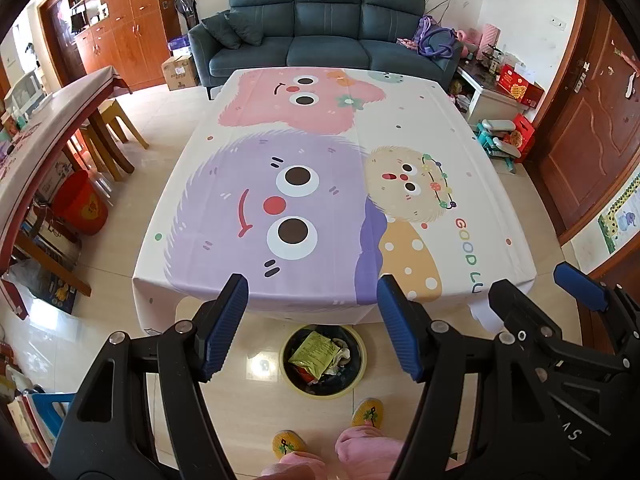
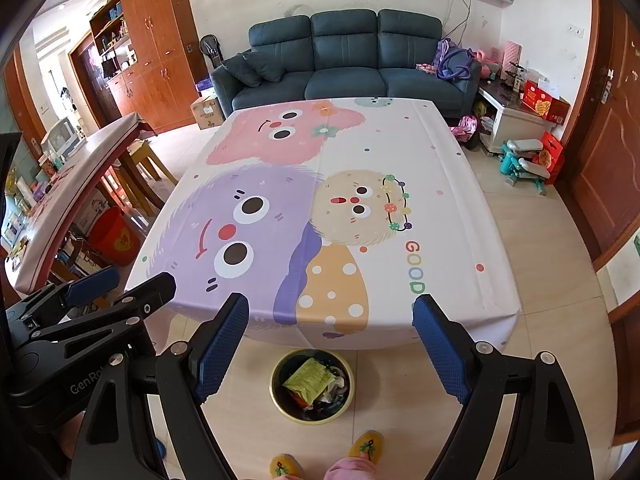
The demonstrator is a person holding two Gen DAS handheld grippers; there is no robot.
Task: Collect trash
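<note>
left gripper (image 1: pixel 312 326) jaws spread wide, holding nothing; right gripper (image 2: pixel 330 346) likewise | bin (image 1: pixel 323 361) on floor just before the table (image 1: pixel 460 152), already holding trash incl. green packet (image 1: pixel 314 352) | tabletop looks bare; risk, as I judge: slippers (image 1: pixel 367 412) near bin; a step could tip it

Left gripper (image 1: pixel 312 328) spread empty, trash bin (image 1: pixel 323 361) below, cartoon tablecloth (image 1: pixel 332 184) ahead
</note>
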